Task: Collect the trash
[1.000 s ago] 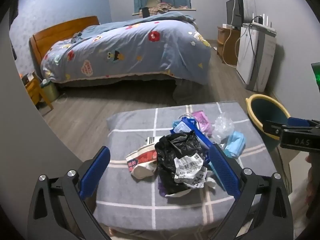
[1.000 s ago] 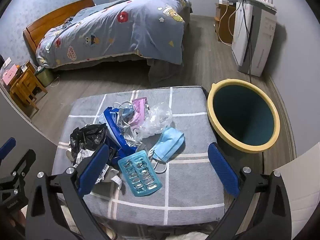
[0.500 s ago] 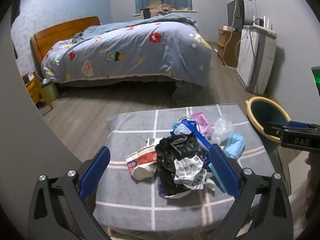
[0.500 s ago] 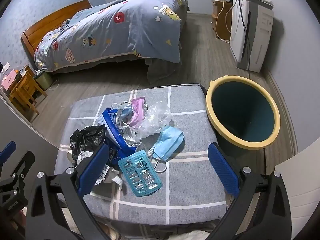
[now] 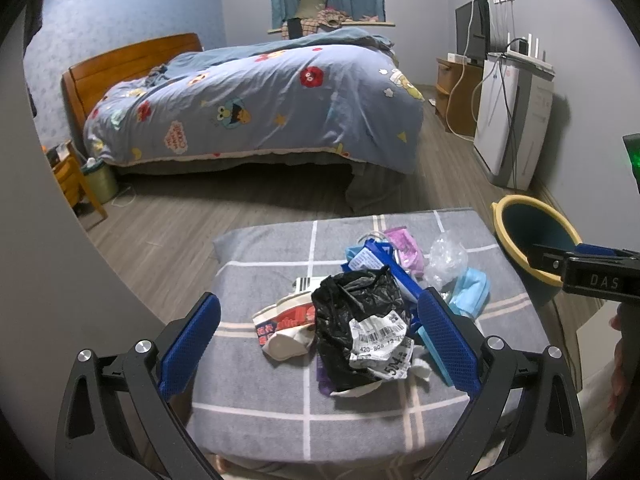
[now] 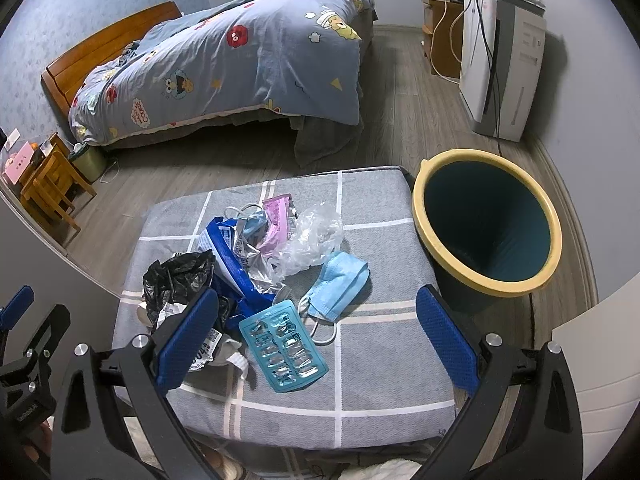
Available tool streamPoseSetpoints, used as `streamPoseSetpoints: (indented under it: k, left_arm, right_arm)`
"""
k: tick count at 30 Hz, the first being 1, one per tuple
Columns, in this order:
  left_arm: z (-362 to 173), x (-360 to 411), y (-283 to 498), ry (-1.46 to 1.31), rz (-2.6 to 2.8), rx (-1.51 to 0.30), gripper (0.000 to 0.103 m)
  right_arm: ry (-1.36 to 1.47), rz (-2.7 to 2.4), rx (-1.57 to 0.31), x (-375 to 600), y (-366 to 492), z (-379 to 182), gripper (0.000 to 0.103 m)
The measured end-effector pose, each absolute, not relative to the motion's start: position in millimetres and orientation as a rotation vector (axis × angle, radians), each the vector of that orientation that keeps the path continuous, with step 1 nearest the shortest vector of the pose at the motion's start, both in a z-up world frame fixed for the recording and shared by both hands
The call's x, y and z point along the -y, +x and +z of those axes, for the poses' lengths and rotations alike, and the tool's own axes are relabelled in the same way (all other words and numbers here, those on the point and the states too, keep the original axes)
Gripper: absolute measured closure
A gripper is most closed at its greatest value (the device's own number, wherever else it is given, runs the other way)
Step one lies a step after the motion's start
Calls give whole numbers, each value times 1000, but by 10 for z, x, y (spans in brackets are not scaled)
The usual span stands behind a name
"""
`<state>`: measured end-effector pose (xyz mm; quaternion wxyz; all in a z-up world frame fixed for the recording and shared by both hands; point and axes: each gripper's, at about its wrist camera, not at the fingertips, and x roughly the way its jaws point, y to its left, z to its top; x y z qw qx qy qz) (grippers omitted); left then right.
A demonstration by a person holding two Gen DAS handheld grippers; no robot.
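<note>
My left gripper [image 5: 318, 342] hangs wide open and empty at the frame's bottom, framing the black plastic bag [image 5: 354, 300] with its crumpled barcode label [image 5: 382, 344]; likely first pick. My right gripper [image 6: 316, 338] is likewise spread, holding nothing, above the blue blister tray [image 6: 282, 350] and blue face mask [image 6: 340, 284]. Trash is heaped mid-frame on the grey checked cushion [image 6: 392, 364]. The yellow-rimmed bin [image 6: 486, 222] stands right, just beside it, for short drops.

The black bag [image 5: 356, 312] is covering most of the crumpled label [image 5: 382, 346] under it, so the print's unreadable. The bin [image 5: 532, 240] beside the worktop [image 5: 280, 412] is getting partly blocked by the right gripper [image 5: 560, 258], whose handle is running off frame.
</note>
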<state>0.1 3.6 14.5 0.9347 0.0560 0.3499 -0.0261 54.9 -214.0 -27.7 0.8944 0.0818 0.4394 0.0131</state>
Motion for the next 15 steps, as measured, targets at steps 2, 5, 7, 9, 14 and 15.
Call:
streamPoseSetpoints:
  k: [2,5,7,9,14,15]
  left_arm:
    - [153,-35,-1,114,-53,-715,5]
    - [173,-35,0,116,-53,-714,5]
    - [157,-39,-1,113,-53,-715,5]
    - [153,-38,-1,114,-53,-715,5]
    - [148,-39,-3,114,-53,-714,5]
    - [154,-39,-2,114,-53,-715,5]
  right_arm:
    - [170,28,-912,2143,552,-276,6]
    - [171,29,-913,2148,554,-279,6]
    - [172,28,-912,2151,554,-279,6]
    - [172,28,-913,2152,559,-283,6]
    - [172,28,-914,2145,549,-283,6]
    - [172,28,-914,2146,551,-284,6]
